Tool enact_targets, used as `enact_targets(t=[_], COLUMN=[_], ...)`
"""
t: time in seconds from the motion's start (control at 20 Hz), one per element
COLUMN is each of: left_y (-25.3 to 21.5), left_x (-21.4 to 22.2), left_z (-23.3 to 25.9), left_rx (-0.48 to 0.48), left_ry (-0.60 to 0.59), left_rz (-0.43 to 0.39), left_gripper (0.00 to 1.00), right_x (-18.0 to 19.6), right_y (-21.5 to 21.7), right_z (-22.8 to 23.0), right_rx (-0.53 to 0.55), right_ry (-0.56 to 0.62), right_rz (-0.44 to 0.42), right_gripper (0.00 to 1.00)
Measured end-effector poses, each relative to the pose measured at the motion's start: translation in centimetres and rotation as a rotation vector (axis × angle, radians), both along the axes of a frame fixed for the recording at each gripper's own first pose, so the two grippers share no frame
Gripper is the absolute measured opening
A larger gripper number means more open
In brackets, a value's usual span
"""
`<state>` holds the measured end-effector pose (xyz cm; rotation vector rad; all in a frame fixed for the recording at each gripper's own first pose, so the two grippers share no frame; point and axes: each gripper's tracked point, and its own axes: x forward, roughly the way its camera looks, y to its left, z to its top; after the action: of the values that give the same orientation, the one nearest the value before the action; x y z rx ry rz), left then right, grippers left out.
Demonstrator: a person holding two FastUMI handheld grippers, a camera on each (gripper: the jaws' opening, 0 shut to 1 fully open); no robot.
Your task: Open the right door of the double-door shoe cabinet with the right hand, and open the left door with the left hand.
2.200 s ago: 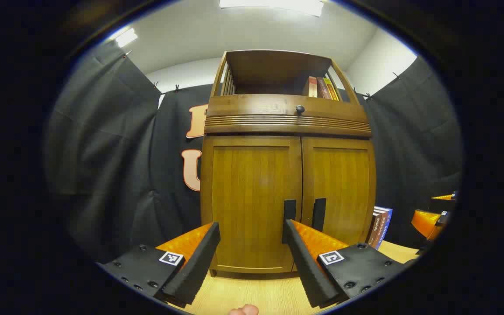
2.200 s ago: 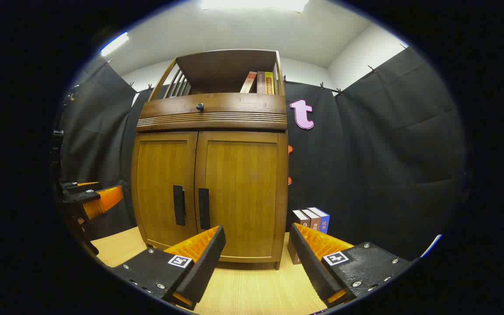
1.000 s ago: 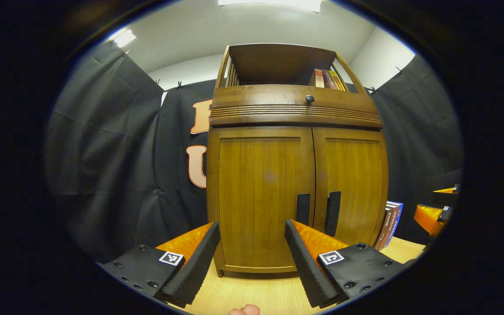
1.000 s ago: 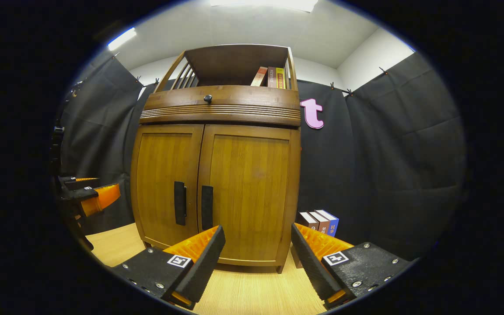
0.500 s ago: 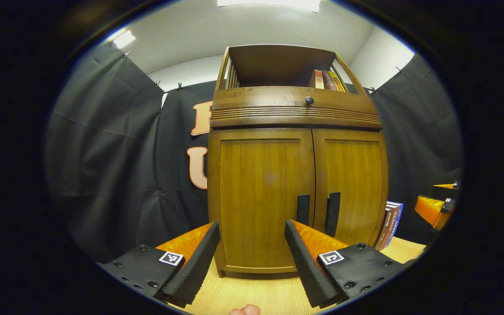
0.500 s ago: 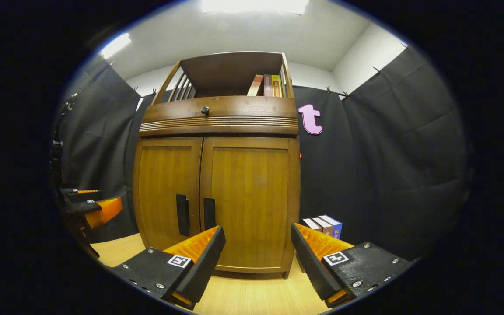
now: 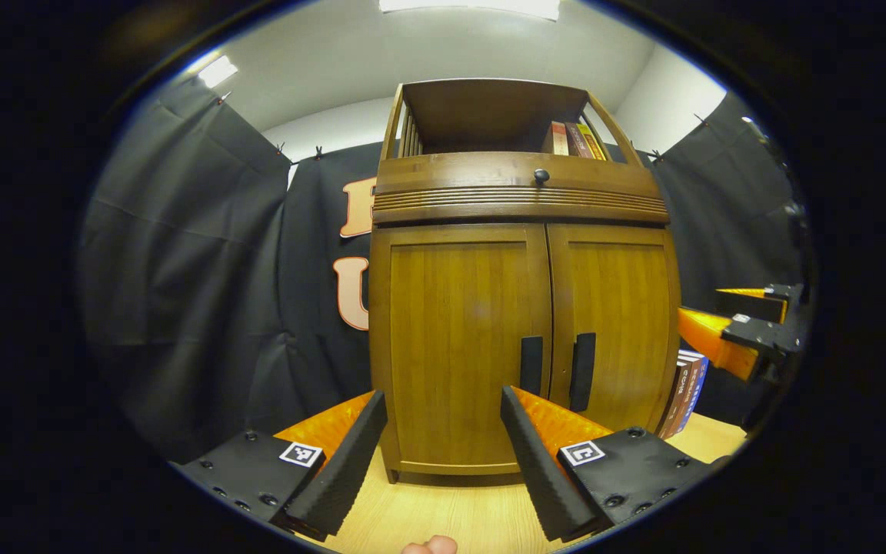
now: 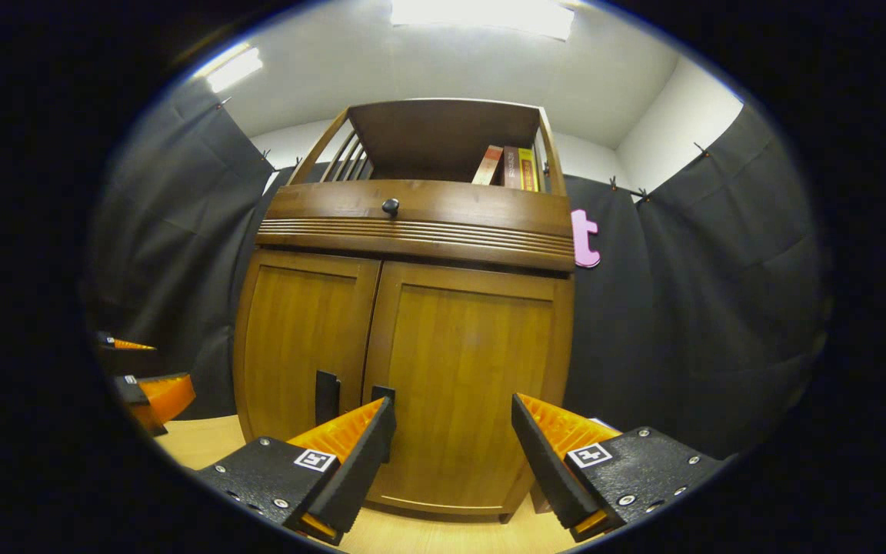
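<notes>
While both doors of the shoe cabinet at the far edge of the desk are shut, the right claw, fingers apart and empty, is nearest. The right door's upright handle lies just ahead-left. The left claw is also spread, empty.

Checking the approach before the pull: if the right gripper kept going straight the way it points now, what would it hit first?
Probably the flat panel of the right door, beside its handle, not on it. The right gripper is open; depth is unclear.
</notes>
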<state>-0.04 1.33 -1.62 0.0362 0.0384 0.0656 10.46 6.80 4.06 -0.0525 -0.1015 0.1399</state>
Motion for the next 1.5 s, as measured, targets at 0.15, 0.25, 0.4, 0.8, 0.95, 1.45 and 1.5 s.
enact_targets(t=[0.15,0.25,0.4,0.8,0.95,1.45,1.5], left_y=[0.2,0.8,2.2,5.7,6.3,7.8,8.0], left_x=[-0.9,-1.6,-2.8,-3.7,-3.8,-3.9,-4.1], left_z=[0.0,0.0,-0.3,0.1,0.4,1.0,1.1], left_rx=[-0.003,-0.002,0.001,0.033,0.053,0.069,0.072], left_ry=[0.002,0.000,0.008,-0.007,-0.020,-0.030,-0.031], left_rz=[0.004,0.020,0.054,0.128,0.136,0.136,0.136], left_gripper=[0.95,0.95,0.95,0.96,0.96,0.97,0.97], right_x=[3.0,5.8,9.5,14.5,15.0,14.8,14.9], right_y=[3.5,4.8,6.2,7.2,7.1,8.2,8.5], right_z=[-0.1,-0.9,-2.4,-8.7,-9.5,-10.1,-10.2], right_rx=[0.057,0.071,0.080,0.059,0.040,0.102,0.114], right_ry=[0.043,0.064,0.090,0.197,0.207,0.212,0.220], right_rz=[0.074,0.078,0.069,0.019,-0.008,0.017,0.023], right_gripper=[0.94,0.93,0.94,0.94,0.94,0.72,0.72])
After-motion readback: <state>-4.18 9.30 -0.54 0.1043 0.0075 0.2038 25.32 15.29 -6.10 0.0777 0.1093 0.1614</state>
